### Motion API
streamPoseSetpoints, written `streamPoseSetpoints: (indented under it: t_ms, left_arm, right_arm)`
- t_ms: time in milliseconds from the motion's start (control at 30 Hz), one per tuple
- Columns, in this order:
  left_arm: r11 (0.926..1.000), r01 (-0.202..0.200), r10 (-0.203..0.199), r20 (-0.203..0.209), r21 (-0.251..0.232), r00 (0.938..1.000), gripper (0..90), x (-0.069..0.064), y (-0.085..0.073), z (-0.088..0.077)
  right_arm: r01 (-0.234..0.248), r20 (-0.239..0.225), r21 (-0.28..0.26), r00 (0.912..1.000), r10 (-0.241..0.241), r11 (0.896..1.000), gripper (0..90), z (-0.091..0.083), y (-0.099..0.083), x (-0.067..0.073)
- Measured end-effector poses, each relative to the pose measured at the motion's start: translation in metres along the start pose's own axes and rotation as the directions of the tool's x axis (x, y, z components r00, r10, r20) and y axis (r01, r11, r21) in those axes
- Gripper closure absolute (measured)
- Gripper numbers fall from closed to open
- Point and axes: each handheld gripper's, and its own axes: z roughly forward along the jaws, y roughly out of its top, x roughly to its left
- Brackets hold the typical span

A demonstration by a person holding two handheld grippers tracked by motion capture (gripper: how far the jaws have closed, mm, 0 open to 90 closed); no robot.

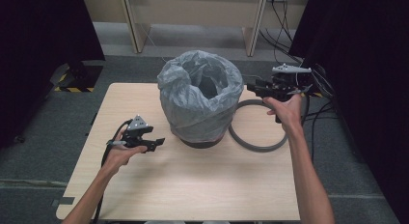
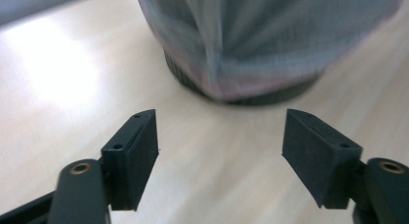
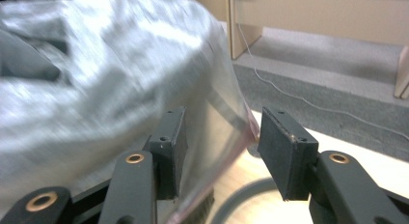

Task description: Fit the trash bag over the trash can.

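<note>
Left gripper (image 1: 155,142) gapes empty near the bagged bin (image 1: 200,96), while right gripper (image 1: 255,89) stands half open, bag edge seemingly loose between its jaws

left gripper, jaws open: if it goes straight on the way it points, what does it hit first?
Probably the lower side of the bin, where the grey bag drapes over it near the dark base. The left gripper is open with bare table between fingers and bin; depth is hard to judge.
</note>
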Motion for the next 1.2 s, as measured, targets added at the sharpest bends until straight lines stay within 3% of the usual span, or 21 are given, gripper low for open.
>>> streamPoseSetpoints:
  t_ms: [67,233,333,400,500,600,767,867,1000,1100,1200]
  left_arm:
    - [0.9994,0.002,-0.001,-0.015,0.034,0.9999,21.9,-0.003,-0.013,0.002]
    - [0.9941,0.014,-0.014,0.001,0.108,0.9999,21.7,-0.007,-0.045,0.008]
    - [0.9911,0.035,-0.036,0.001,0.129,0.9994,21.4,-0.008,-0.060,0.010]
    - [0.9952,0.032,-0.031,-0.013,0.092,0.9994,20.5,-0.010,-0.066,0.009]
    - [0.9931,0.021,-0.017,-0.032,0.116,0.9993,19.0,-0.010,-0.067,0.007]
    - [0.9967,0.025,-0.022,-0.044,0.077,0.9988,16.8,-0.011,-0.071,0.008]
    - [0.9966,0.027,-0.024,-0.044,0.078,0.9988,16.7,-0.011,-0.071,0.007]
    - [0.9966,0.027,-0.023,-0.043,0.078,0.9988,16.6,-0.011,-0.071,0.007]
    - [0.9967,0.028,-0.025,-0.043,0.077,0.9988,16.6,-0.011,-0.071,0.008]
    - [0.9966,0.027,-0.024,-0.043,0.078,0.9988,16.6,-0.011,-0.071,0.007]
    - [0.9966,0.027,-0.023,-0.043,0.078,0.9988,16.6,-0.011,-0.071,0.007]
  right_arm:
    - [0.011,-0.003,-0.009,0.9999,-0.011,1.000,52.2,-0.001,0.009,0.005]
    - [0.035,-0.017,-0.036,0.9992,-0.035,0.999,51.3,-0.001,0.032,0.020]
    - [0.048,-0.018,-0.044,0.9986,-0.049,0.998,51.3,0.003,0.045,0.028]
    - [0.057,-0.027,-0.043,0.9979,-0.058,0.997,51.3,0.007,0.053,0.033]
    - [0.079,-0.037,-0.034,0.9961,-0.081,0.996,51.8,0.017,0.062,0.044]
    - [0.118,-0.031,-0.001,0.9925,-0.118,0.993,52.4,0.030,0.066,0.055]
    - [0.181,-0.027,0.068,0.9834,-0.179,0.981,52.8,0.048,0.061,0.067]
    - [0.241,-0.027,0.156,0.9704,-0.240,0.958,52.4,0.064,0.051,0.075]
    - [0.230,-0.023,0.171,0.9731,-0.229,0.958,50.6,0.067,0.051,0.076]
    - [0.208,-0.033,0.216,0.9781,-0.205,0.954,48.2,0.069,0.053,0.074]
    - [0.212,-0.033,0.212,0.9772,-0.210,0.954,45.2,0.069,0.054,0.074]
